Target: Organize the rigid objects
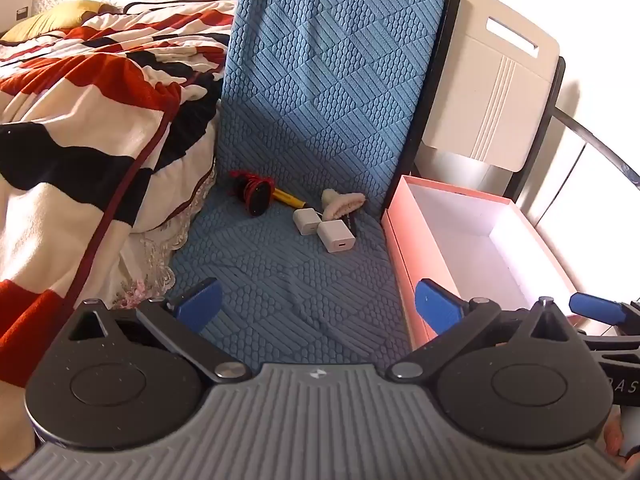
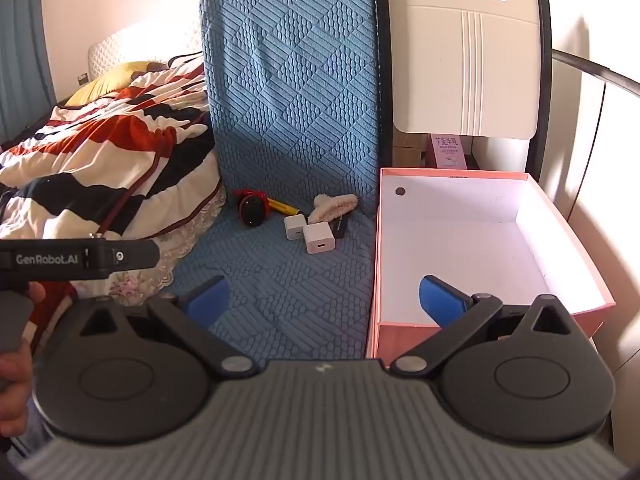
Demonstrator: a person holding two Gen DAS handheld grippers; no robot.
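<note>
Left wrist view: left gripper [image 1: 318, 306] jaws spread wide, empty. Two white chargers [image 1: 324, 228] touching on blue chair cover [image 1: 288, 280]; one red-black gadget [image 1: 254, 194], one yellow pen [image 1: 289, 198], one fluffy clip [image 1: 342, 202]. Risk: crowded chargers nudge each other under a grasp.

Right wrist view: right gripper [image 2: 324, 300] jaws apart, empty. One pink box [image 2: 576, 304], empty, beside the chair.

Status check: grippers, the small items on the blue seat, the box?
Left gripper and right gripper open, empty. Two white chargers, red-black gadget, fluffy clip on blue seat. Pink box empty. Path clear.
</note>
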